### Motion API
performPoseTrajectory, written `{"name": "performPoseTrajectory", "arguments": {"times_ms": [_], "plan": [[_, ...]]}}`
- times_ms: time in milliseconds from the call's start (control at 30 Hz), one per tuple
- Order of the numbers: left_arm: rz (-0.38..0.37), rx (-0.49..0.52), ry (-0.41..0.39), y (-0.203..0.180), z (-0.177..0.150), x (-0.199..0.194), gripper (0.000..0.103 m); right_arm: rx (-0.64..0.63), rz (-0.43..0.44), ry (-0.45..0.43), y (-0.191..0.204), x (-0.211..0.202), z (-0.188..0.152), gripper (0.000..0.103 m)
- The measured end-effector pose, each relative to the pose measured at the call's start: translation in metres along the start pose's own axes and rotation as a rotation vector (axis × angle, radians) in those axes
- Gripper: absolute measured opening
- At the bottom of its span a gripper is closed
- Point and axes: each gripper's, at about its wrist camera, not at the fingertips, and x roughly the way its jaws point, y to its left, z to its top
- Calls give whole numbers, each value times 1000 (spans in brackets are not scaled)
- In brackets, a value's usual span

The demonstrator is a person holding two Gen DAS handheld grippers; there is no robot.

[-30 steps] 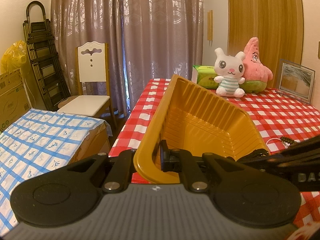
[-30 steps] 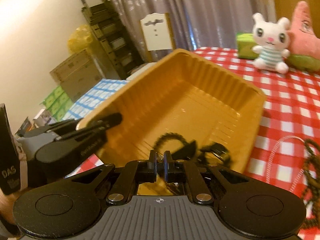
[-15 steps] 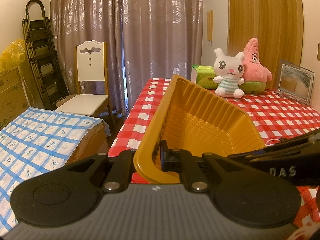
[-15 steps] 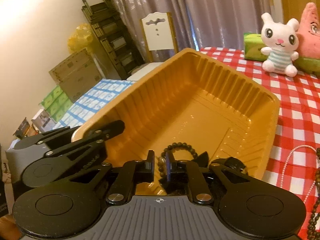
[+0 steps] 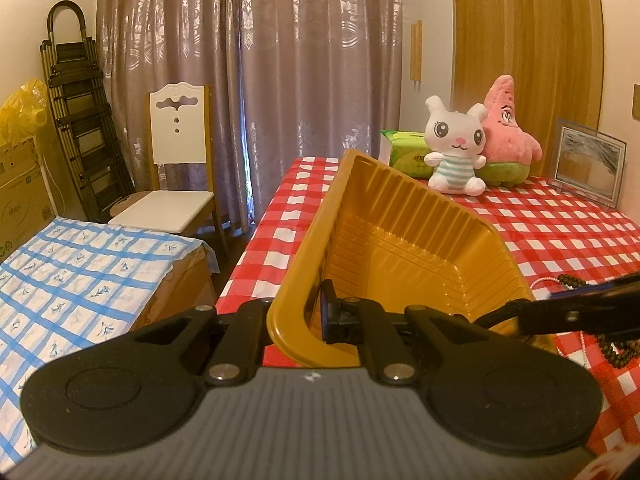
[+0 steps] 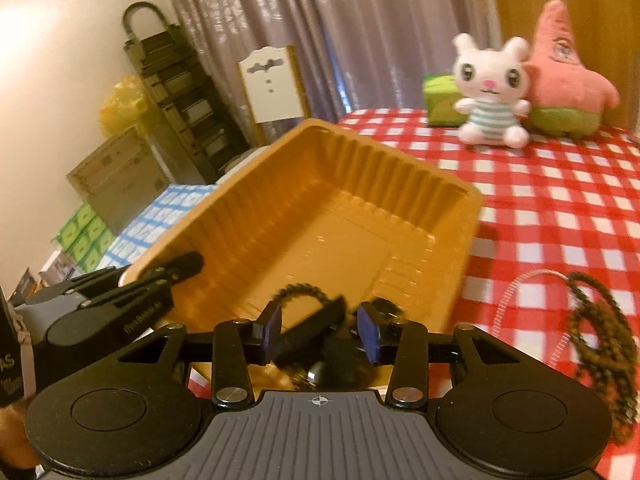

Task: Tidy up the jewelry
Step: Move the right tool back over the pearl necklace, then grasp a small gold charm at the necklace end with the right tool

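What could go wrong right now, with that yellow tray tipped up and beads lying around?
1. The left gripper pinches only the tray's rim; the tilted tray might slip or flex.
2. The right gripper has just been opening over the bracelet, which lies at the tray's low end and might slide.
3. The bead strings beside the tray could snag on that gripper.

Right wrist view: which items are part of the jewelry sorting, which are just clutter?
Job:
- yellow tray, rim clamped by left gripper
- dark bead bracelet in the tray, right gripper jaws just opened, off it
- dark bead strand and pearl strand on the tablecloth

Clutter:
- white bunny plush
- pink star plush
- green tissue pack
- chair
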Motion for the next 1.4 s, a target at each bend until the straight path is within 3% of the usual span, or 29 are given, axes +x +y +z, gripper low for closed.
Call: {"name": "performPoseTrajectory", "arguments": {"times_ms": [300, 600, 1067, 1233, 1400], "plan": [[-1, 9, -3, 1, 1, 0, 8, 120, -164, -18, -45, -36, -17, 43], [0, 18, -6, 0, 3, -1, 9, 189, -278, 35, -88, -54, -43, 43], [8, 20, -4, 3, 1, -1, 9, 63, -254, 129, -78, -26, -58, 42], [13, 21, -2, 3, 1, 0, 9, 5, -254, 160, -72, -8, -56, 28], [15, 21, -1, 4, 1, -1, 10, -21, -264, 171, -71, 3, -55, 26]]}}
